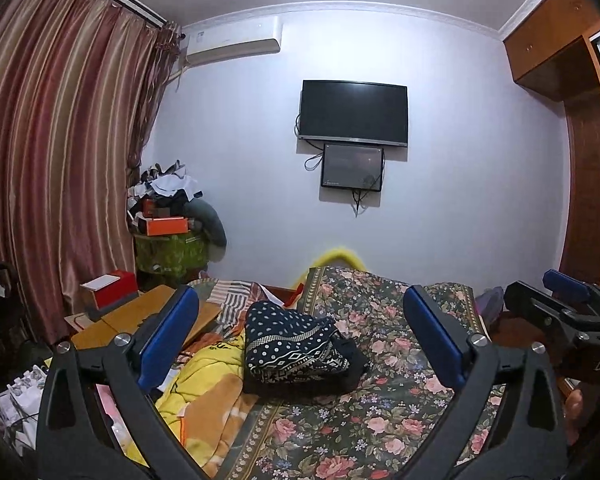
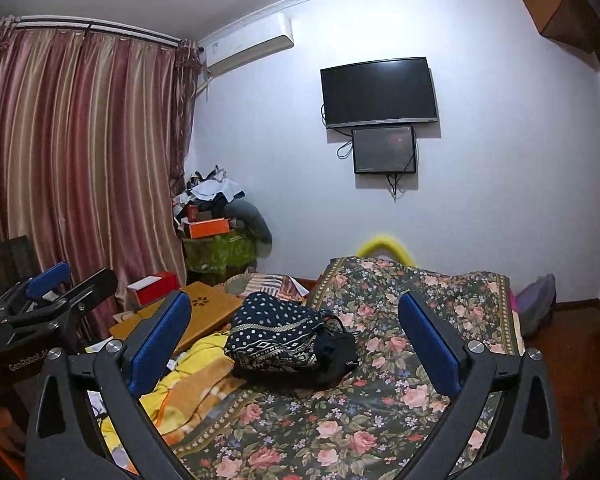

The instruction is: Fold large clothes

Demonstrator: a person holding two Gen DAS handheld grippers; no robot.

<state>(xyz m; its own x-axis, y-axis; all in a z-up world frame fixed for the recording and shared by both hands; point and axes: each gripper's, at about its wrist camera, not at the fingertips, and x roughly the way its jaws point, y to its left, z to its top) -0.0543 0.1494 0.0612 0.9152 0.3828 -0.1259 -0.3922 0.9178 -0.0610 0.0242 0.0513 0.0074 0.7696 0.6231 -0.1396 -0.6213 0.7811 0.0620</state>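
Left gripper (image 1: pixel 300 332): I see its jaws spread wide, blue pads apart, nothing between them; it hangs over the near part of the bed.
Right gripper (image 2: pixel 294 334): my other tool, jaws likewise spread wide and gripping nothing. In the left wrist view it shows at the right edge; in the right wrist view the left one shows at the left edge.
Folded garment (image 1: pixel 296 344): navy with white dots and a patterned band, lying as a compact bundle in the middle of the frame, on the bed beyond both sets of pads, touched by neither.
Black item (image 2: pixel 336 350): tucked against the bundle's right side; I cannot tell what it is.
Floral bedspread (image 1: pixel 380 400): dark with pink roses, filling the lower centre and right.
Yellow blanket (image 1: pixel 204 384): crumpled, lower left of the bundle.
Wooden board (image 2: pixel 204 312): left of the bundle, beside the bed.
Red-and-white box (image 1: pixel 110 286): left of centre, by the curtain.
Curtain (image 1: pixel 52 140): striped, fills the left side.
Television (image 1: pixel 354 112): on the far wall, upper centre, with a smaller screen (image 1: pixel 352 166) just below it.
Air conditioner (image 2: pixel 248 46): high on the wall, upper left of centre.
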